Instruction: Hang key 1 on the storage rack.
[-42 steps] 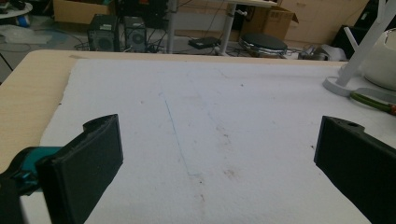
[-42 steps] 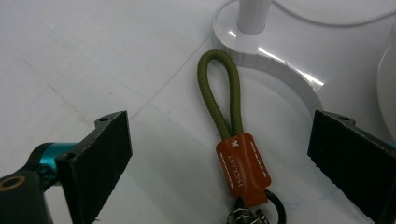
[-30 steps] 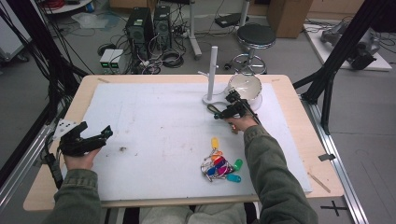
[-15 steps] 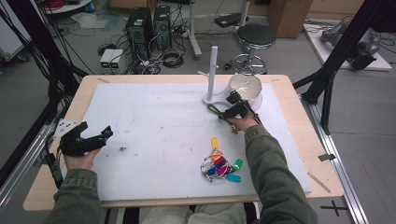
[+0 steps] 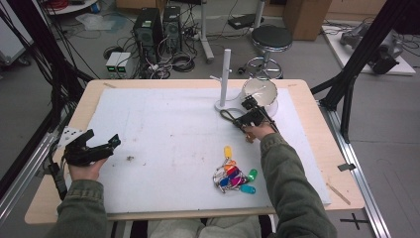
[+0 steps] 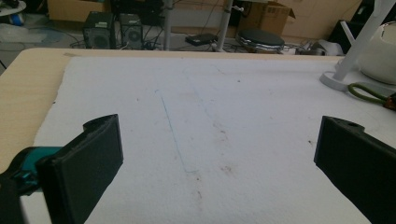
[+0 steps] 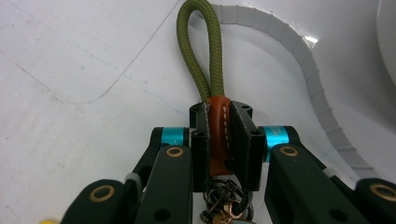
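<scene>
Since the earlier frames: R tool (image 5: 247,120) has just closed its jaws, now clamped on the brown leather tab (image 7: 218,135) of a keychain strap; hands themselves haven't shifted, L tool (image 5: 94,147) same spot, nothing else on the tabletop (image 5: 64,124) moved.

Now: R tool grips the tab tight btwn both pads, jaws nearly together. Olive cord loop (image 7: 201,51) sticks out past the tips, lying on the white mat (image 5: 163,129), just beside the base of the white stand (image 5: 225,79). Metal ring w/ bits hangs at the tab's near end, under the jaws. In the high view the loop (image 5: 227,115) shows left of the R tool, near the stand's base; white bowl (image 5: 260,91) sits right behind.

L tool wide open, holding nothing, low over the mat at the left edge, well apart from the rest. Its own view looks across bare mat twd the stand (image 6: 359,42) and the loop (image 6: 369,92).

Bunch of coloured key tags (image 5: 235,176) lies on the mat near the front, by the right sleeve, untouched.
</scene>
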